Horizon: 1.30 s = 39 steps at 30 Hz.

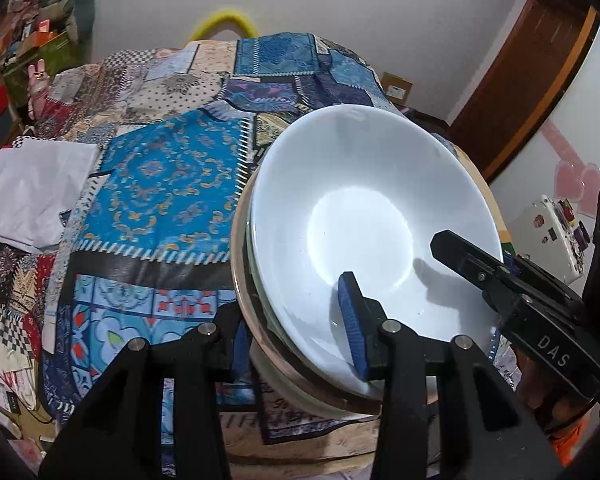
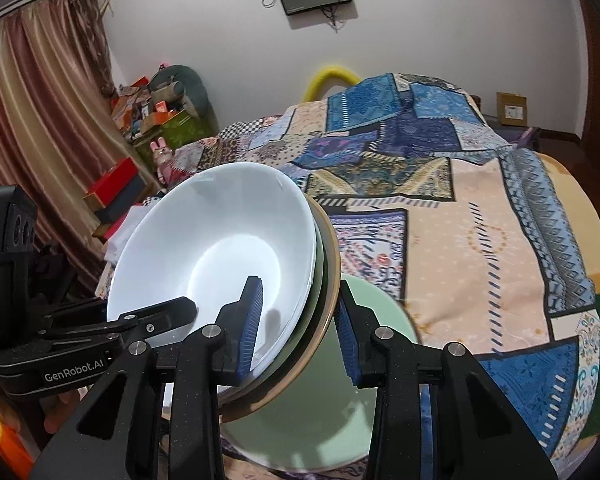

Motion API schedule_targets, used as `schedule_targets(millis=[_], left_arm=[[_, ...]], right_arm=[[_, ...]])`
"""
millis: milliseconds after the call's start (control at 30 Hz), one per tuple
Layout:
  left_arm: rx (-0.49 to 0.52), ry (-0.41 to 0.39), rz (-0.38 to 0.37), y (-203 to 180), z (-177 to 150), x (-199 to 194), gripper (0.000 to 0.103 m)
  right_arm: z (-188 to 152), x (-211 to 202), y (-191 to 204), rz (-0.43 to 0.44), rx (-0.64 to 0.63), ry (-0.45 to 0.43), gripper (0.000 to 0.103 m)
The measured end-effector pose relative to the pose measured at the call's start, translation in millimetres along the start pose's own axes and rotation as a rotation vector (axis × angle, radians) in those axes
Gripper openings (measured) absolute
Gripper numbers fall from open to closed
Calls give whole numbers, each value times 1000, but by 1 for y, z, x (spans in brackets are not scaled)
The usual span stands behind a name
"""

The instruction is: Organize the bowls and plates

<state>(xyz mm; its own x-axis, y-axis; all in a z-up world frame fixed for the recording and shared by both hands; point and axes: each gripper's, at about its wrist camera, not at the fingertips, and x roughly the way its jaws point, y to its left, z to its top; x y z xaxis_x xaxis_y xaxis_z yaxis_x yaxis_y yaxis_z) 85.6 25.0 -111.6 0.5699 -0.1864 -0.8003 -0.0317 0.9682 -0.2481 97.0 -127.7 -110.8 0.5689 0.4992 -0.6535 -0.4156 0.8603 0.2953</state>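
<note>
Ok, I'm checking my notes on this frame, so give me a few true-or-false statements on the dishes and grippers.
1. The top bowl is white. True.
2. Only the left hand-held gripper grips the stack. False: the right hand-held gripper clamps its rim too.
3. A green plate lies under the stack. True.
4. The white bowl holds food. False: it is empty.
5. The cloth is plain white. False: it is a patchwork, mostly blue.
</note>
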Motion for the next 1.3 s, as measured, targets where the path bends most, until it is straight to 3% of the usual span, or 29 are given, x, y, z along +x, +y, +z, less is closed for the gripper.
schedule_targets(millis=[333, 933, 1300], left_arm=[[27, 62, 5, -16, -3, 31, 40], [29, 131, 18, -8, -10, 68, 40], [-20, 156, -37, 3, -12, 73, 40]], right_arm=[[-13, 4, -26, -15, 43, 32, 33], [-28, 31, -40, -24, 79, 117, 33], [-29, 33, -40, -10, 84, 110, 35]])
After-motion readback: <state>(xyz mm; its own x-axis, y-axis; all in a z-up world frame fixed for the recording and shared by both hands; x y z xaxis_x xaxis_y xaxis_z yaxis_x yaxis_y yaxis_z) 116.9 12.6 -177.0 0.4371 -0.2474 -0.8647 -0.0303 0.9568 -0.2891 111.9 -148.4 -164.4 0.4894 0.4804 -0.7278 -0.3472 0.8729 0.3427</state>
